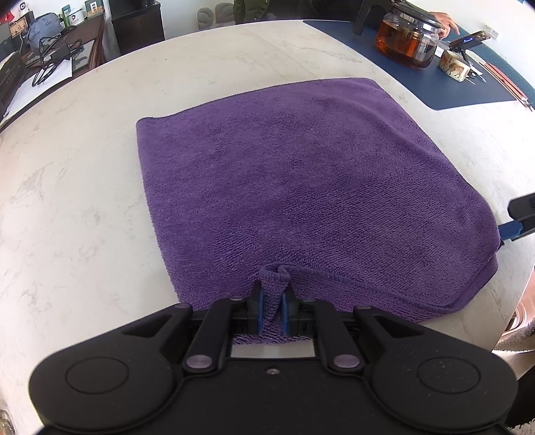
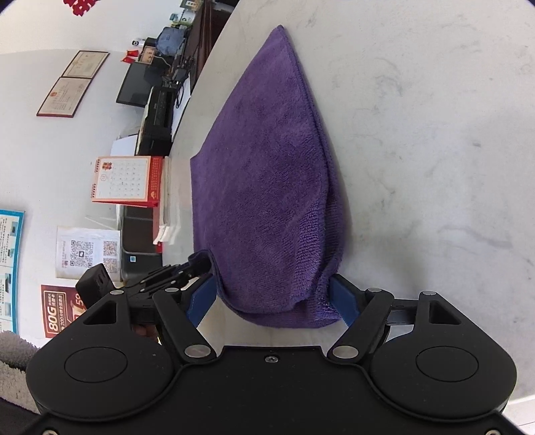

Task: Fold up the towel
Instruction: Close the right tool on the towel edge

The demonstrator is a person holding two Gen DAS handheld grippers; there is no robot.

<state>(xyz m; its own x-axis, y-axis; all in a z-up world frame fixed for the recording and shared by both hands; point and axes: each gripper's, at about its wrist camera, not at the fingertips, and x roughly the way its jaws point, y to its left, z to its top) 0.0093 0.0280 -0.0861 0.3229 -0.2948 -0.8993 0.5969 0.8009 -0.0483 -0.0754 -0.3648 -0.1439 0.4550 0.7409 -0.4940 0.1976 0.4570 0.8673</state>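
Observation:
A purple towel (image 1: 294, 187) lies folded flat on the white marble table (image 1: 67, 200). My left gripper (image 1: 272, 287) is shut on a bunched pinch of the towel's near edge, which stands up between the blue pads. In the right wrist view the picture is rolled sideways and the towel (image 2: 267, 187) runs up the frame. There my right gripper (image 2: 271, 284) is open wide, and the towel's near corner lies between its blue fingers (image 2: 344, 297). The left gripper (image 2: 174, 274) shows at the left of that view, holding the towel's edge. The right gripper (image 1: 521, 217) peeks in beside the towel's right corner.
A dark blue mat (image 1: 468, 90) at the back right carries a glass teapot of tea (image 1: 408, 40), a tape roll (image 1: 454, 67) and a phone, with a person's hand (image 1: 444, 20) by it. The table edge (image 1: 515, 301) runs close on the right. A cluttered desk (image 1: 50, 60) stands beyond.

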